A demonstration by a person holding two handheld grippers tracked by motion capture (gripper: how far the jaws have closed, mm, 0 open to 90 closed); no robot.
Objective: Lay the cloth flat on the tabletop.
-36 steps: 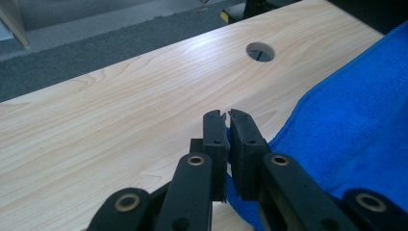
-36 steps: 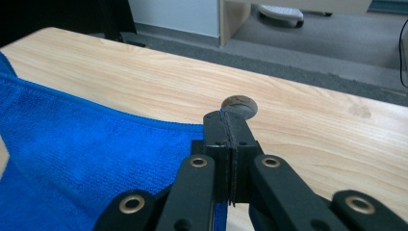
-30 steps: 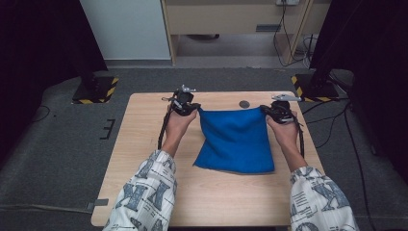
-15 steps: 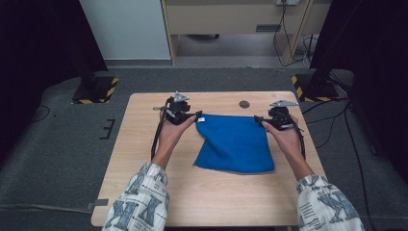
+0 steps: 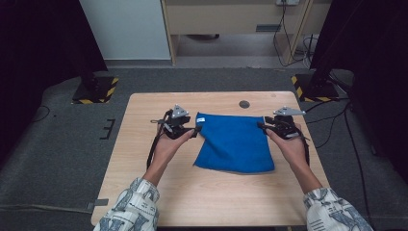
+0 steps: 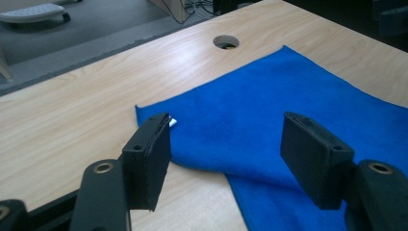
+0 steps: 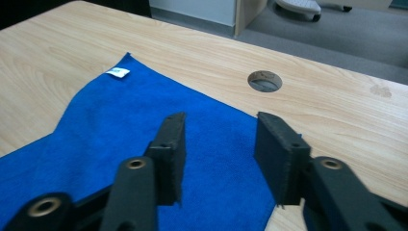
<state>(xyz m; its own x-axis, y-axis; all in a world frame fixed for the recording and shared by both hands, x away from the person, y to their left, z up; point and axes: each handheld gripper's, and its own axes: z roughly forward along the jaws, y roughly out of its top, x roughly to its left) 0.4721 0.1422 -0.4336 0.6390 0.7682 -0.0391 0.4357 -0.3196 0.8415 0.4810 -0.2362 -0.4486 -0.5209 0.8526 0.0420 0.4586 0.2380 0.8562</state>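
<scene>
A blue cloth lies flat on the wooden table, its far left corner folded a little, with a small white tag there. My left gripper hovers at that far left corner, open, the jaws empty above the cloth's edge. My right gripper hovers at the far right corner, open too, nothing between its jaws. In the right gripper view the cloth spreads away to the left, and the tag lies on its far corner.
A round cable hole sits in the tabletop just beyond the cloth. Bare wood lies to the left, the right and in front of the cloth. Past the table's far edge are grey carpet, a cabinet and two yellow-black striped stand bases.
Both grippers have let go of the cloth's far corners and drawn back slightly toward the person and outward. The cloth has settled flat on the table.
</scene>
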